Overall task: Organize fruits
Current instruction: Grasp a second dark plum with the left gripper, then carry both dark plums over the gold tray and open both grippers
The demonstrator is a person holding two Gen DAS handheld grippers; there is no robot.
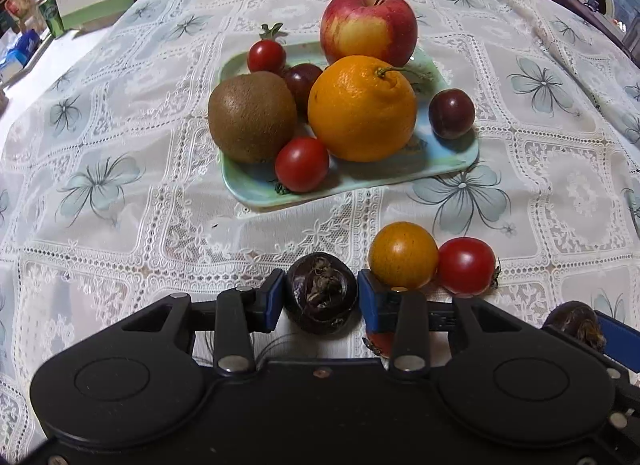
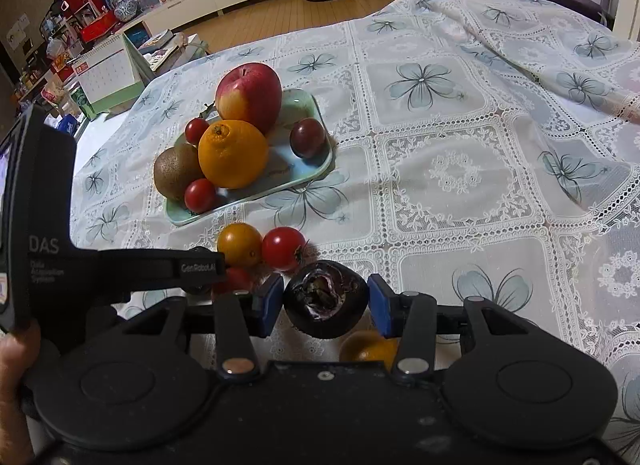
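Both grippers tilt steeply down at the bench, each with jaws narrowed around a dark water chestnut.

The left gripper (image 1: 320,297) brackets one water chestnut (image 1: 321,293); the right gripper (image 2: 325,299) brackets another (image 2: 326,299); whether the pads press, I cannot tell. The tray (image 1: 452,163) holds one apple (image 1: 368,27), one orange (image 1: 362,109), one kiwi (image 1: 252,117), two red tomatoes and two dark plums.
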